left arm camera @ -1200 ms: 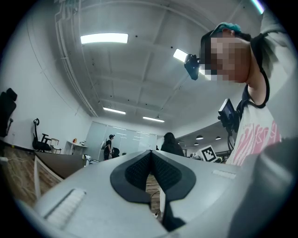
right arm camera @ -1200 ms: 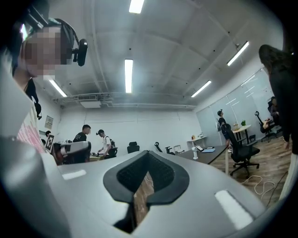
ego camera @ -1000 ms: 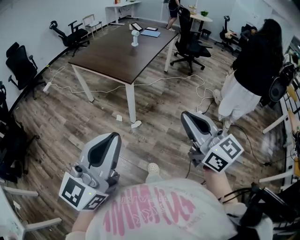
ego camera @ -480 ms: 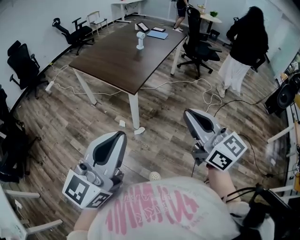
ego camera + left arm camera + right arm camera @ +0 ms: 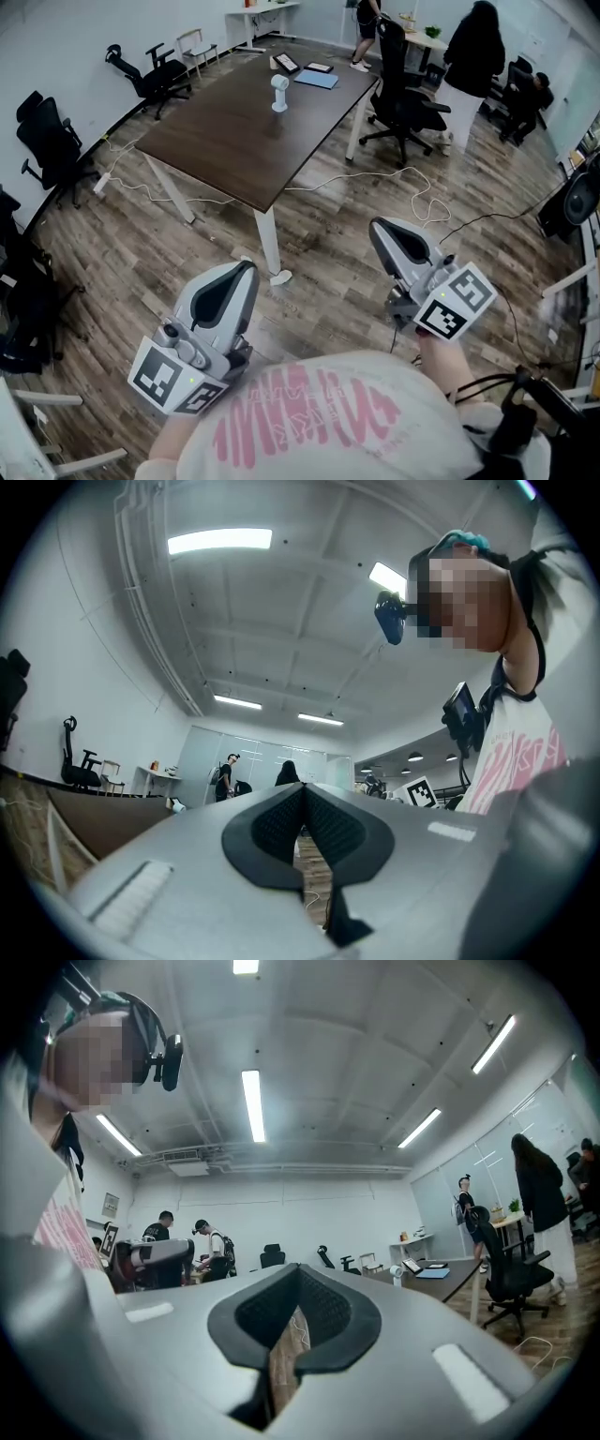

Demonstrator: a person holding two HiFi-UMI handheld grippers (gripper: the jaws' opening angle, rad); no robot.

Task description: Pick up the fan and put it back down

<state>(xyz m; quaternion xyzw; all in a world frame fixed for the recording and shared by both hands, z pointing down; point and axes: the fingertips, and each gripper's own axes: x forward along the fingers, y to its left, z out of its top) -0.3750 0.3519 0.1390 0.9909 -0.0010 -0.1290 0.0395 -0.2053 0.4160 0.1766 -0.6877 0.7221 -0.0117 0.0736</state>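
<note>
Wood floor (image 5: 319,272) separates the tabletop (image 5: 234,141), where the white fan (image 5: 278,93) stands upright, from the left gripper (image 5: 236,274) and right gripper (image 5: 386,232), both pressed together and empty, which should spread before reaching it.

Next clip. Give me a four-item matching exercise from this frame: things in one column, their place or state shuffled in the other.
Column A
1. fan
2. white cable
3. black office chair
4. right tongs

Column B
a. shut, nothing held
b. upright on the dark table
c. looped across the wood floor
d. standing at the table's right edge

Pairs: 1-b; 2-c; 3-d; 4-a
</note>
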